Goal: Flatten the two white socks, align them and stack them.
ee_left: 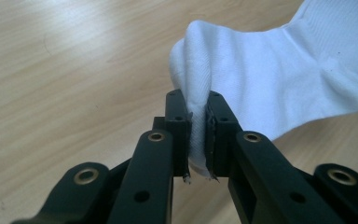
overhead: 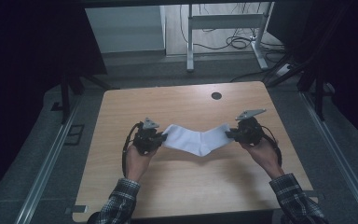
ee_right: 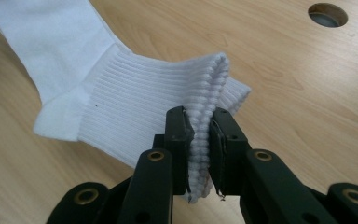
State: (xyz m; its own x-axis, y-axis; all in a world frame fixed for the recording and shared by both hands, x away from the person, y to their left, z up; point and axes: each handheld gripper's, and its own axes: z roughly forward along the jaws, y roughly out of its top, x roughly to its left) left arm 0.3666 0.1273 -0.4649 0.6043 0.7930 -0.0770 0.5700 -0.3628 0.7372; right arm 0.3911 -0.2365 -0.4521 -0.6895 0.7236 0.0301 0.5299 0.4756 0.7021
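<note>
High view: both hands low, hand-held grippers pinching sock (overhead: 199,139) ends.

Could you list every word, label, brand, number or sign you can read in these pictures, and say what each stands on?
None: the white sock, the left gripper, the right gripper and the wooden table bear no legible writing, label or number.
</note>
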